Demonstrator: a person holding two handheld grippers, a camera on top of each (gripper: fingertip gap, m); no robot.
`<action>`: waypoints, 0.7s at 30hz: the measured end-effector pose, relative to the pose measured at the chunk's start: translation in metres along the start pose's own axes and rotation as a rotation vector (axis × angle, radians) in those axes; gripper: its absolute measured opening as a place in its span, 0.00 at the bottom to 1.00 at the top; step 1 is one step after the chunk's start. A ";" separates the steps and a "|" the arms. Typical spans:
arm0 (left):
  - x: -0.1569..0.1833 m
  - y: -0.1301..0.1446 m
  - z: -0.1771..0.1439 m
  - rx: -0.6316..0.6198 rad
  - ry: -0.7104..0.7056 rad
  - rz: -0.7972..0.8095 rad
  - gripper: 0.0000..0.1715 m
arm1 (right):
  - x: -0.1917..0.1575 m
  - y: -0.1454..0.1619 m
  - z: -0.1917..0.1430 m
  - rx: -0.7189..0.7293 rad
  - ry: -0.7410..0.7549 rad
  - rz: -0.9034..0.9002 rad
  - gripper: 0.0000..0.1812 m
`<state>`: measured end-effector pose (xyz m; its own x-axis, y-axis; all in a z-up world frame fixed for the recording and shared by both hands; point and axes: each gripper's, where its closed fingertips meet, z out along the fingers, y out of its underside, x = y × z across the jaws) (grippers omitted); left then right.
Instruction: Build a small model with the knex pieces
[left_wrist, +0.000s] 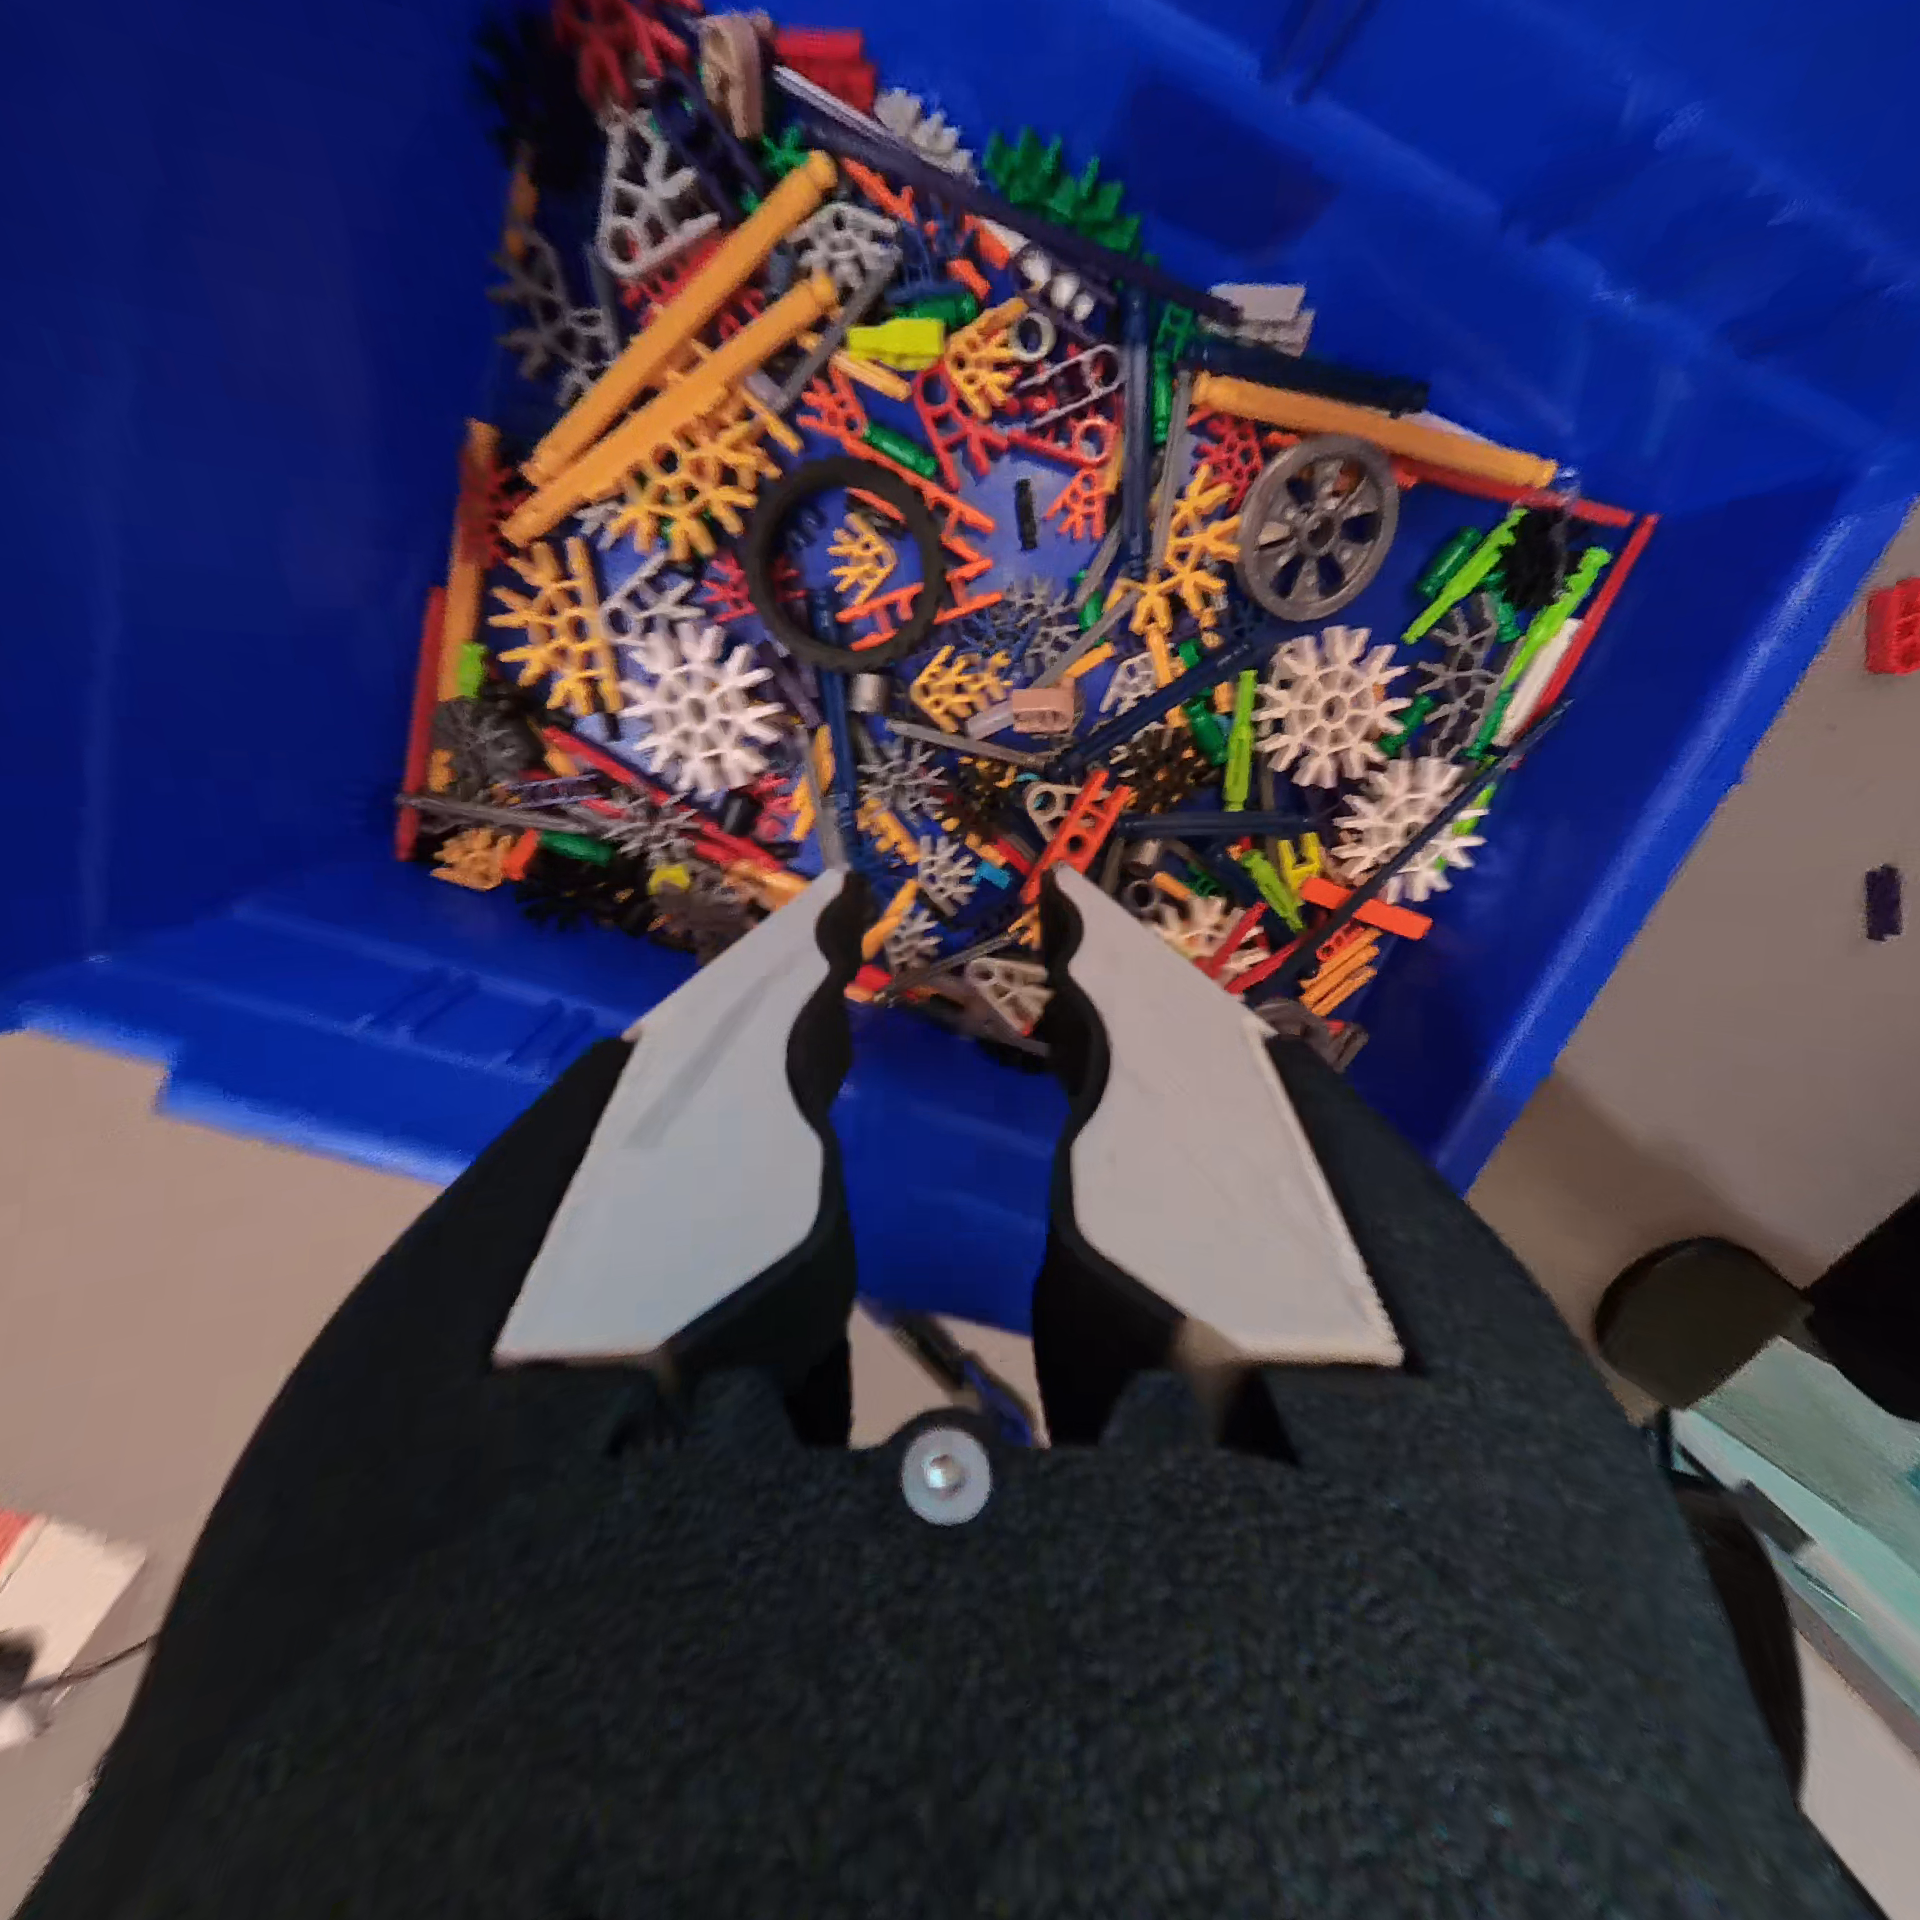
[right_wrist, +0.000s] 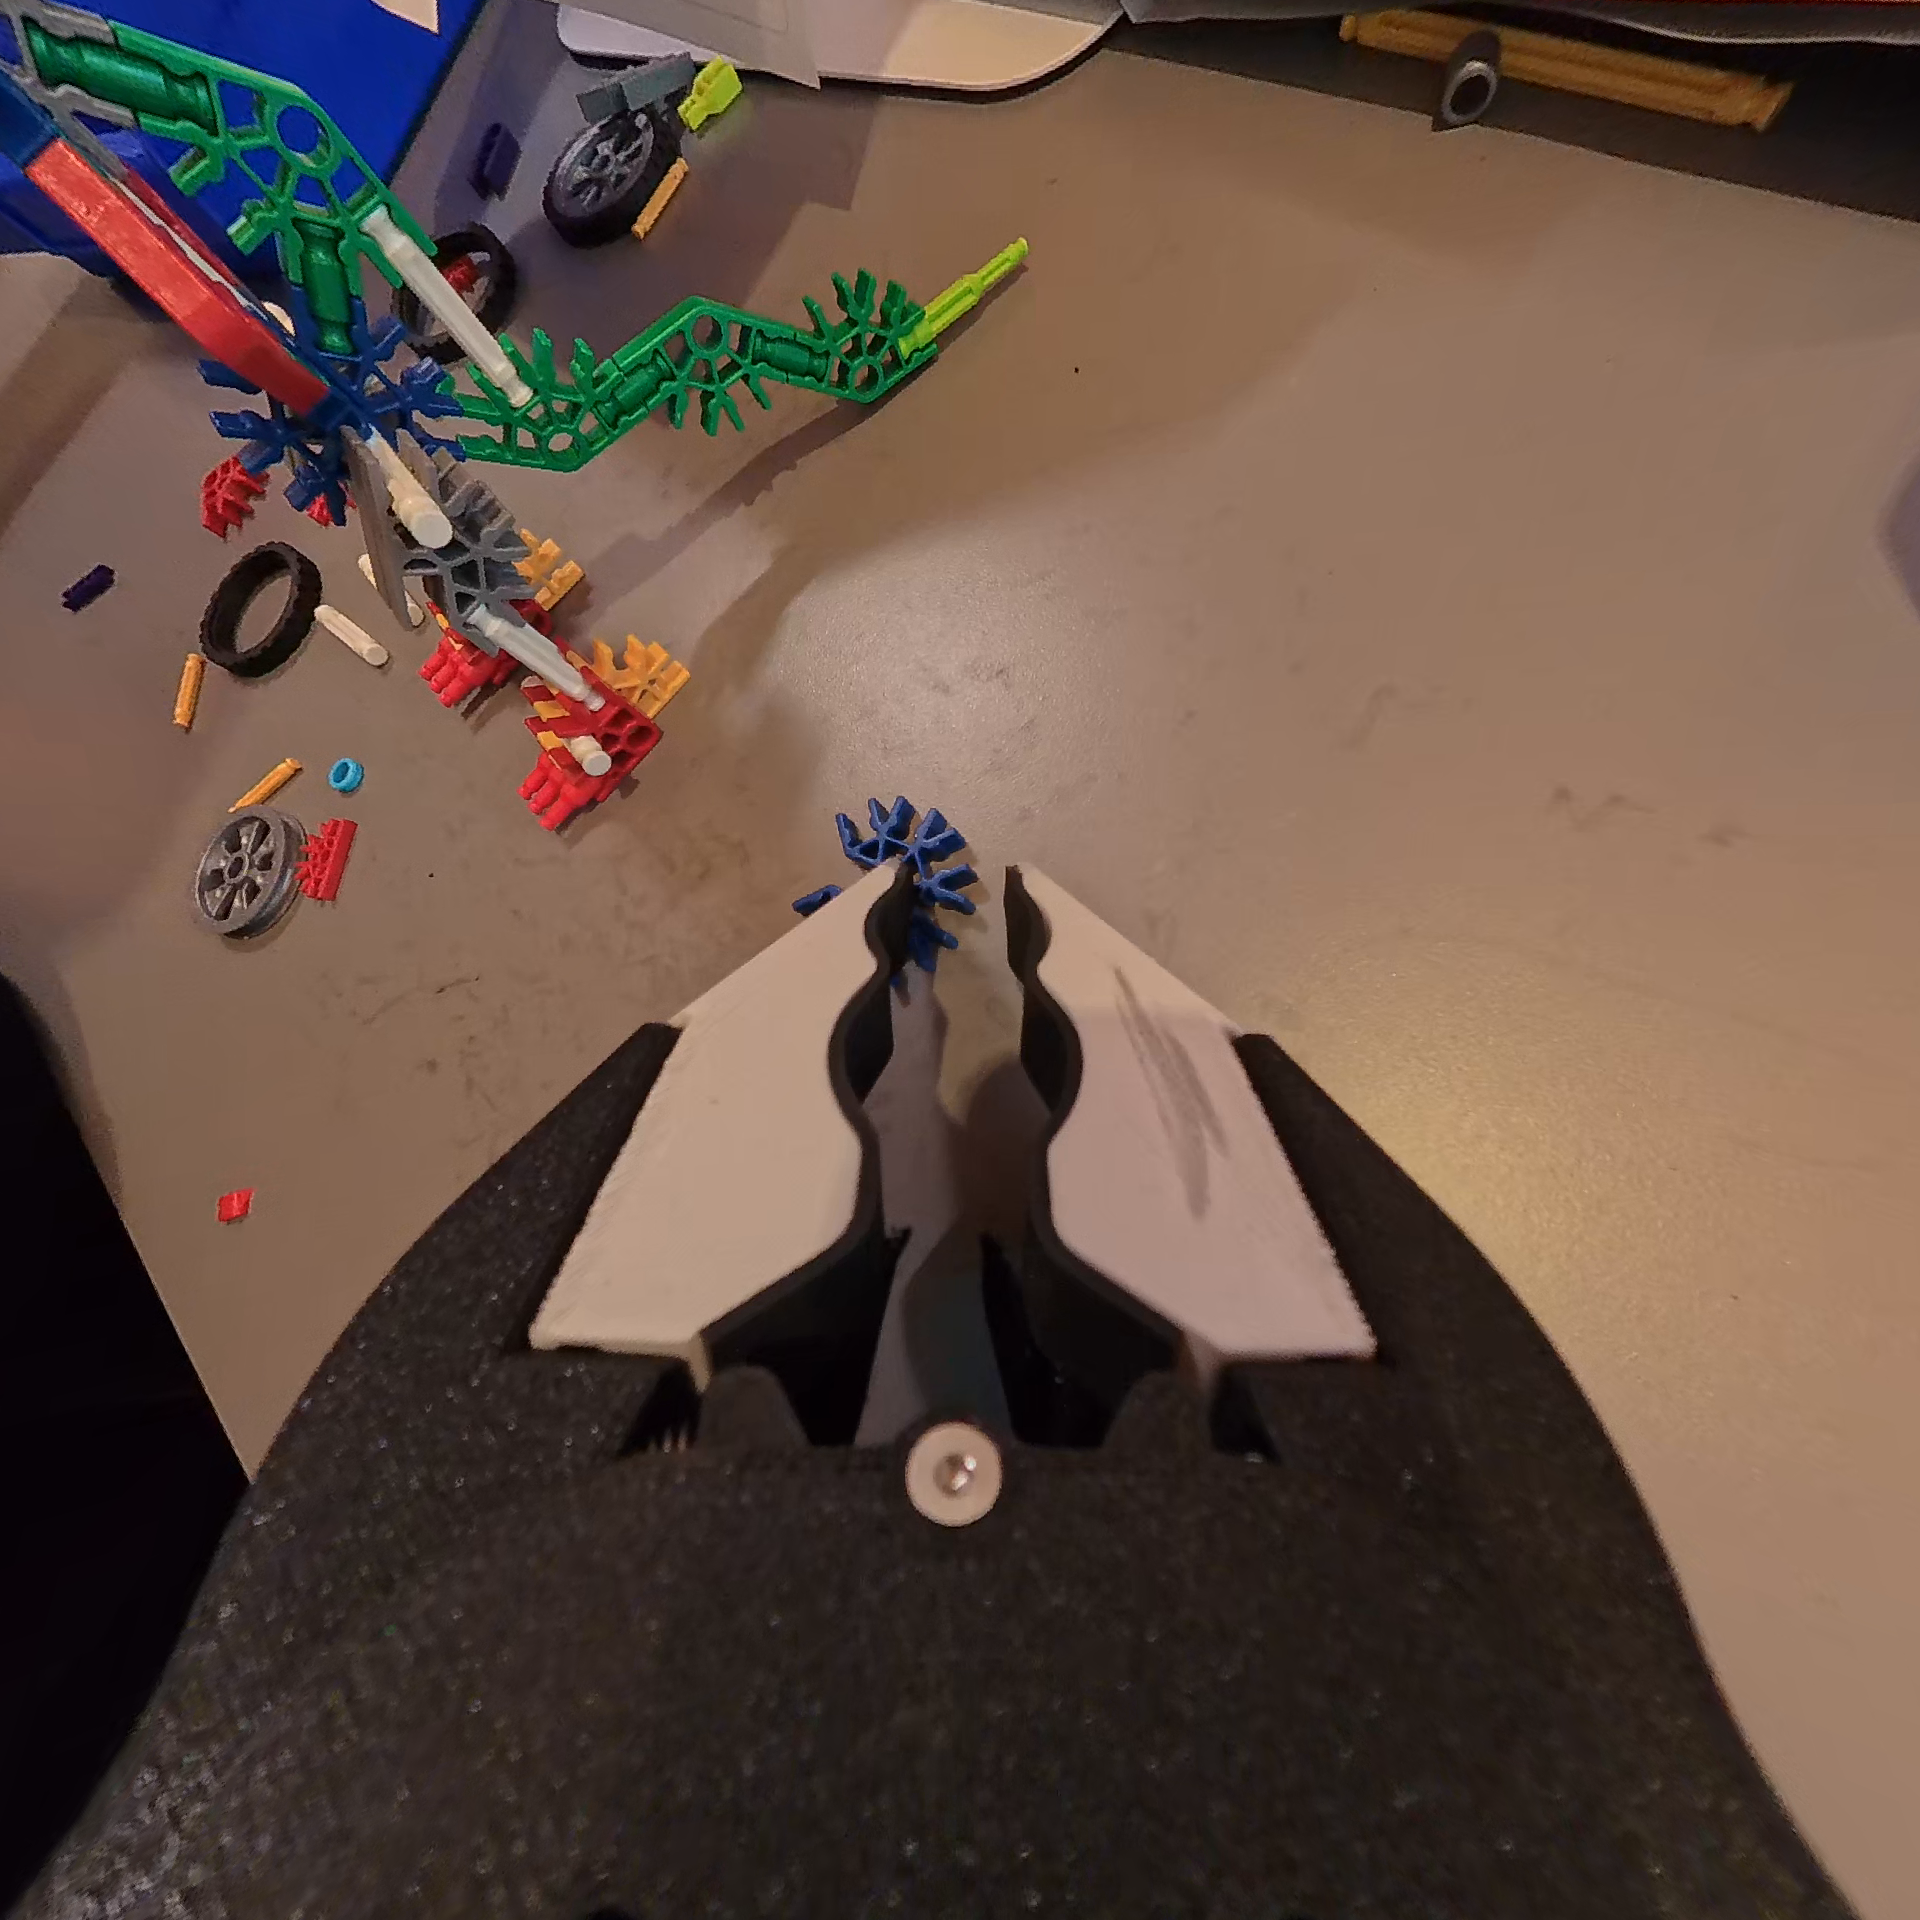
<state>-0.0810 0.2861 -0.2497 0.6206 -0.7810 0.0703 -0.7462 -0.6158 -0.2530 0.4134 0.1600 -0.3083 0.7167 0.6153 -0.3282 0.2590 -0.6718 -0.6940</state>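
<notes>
Just at the right gripper (right_wrist: 951, 883), whose parted jaws grasp nothing, a blue snowflake connector (right_wrist: 914, 868) lies on the table (right_wrist: 1351, 675) touching its left fingertip, while the left gripper (left_wrist: 945, 899) hovers part-open and empty over the blue bin (left_wrist: 260, 520).

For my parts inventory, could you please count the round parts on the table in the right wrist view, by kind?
Tyred wheels: 2
Loose black tyre: 1
Bare grey wheel: 1
Small light-blue ring: 1
Total: 5
</notes>
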 end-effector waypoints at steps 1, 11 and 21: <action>-0.007 0.002 -0.004 -0.012 -0.041 0.003 0.19 | 0.000 0.000 0.000 0.000 0.000 0.000 0.10; -0.004 0.005 -0.022 -0.017 -0.075 0.059 0.21 | 0.001 0.000 0.000 -0.001 0.001 0.008 0.09; 0.032 0.014 -0.012 -0.062 -0.004 0.169 0.22 | 0.002 0.000 0.000 -0.003 0.001 0.017 0.08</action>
<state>-0.0749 0.2512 -0.2394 0.4859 -0.8736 0.0276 -0.8533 -0.4810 -0.2012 0.4144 0.1613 -0.3090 0.7215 0.6033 -0.3398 0.2482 -0.6834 -0.6865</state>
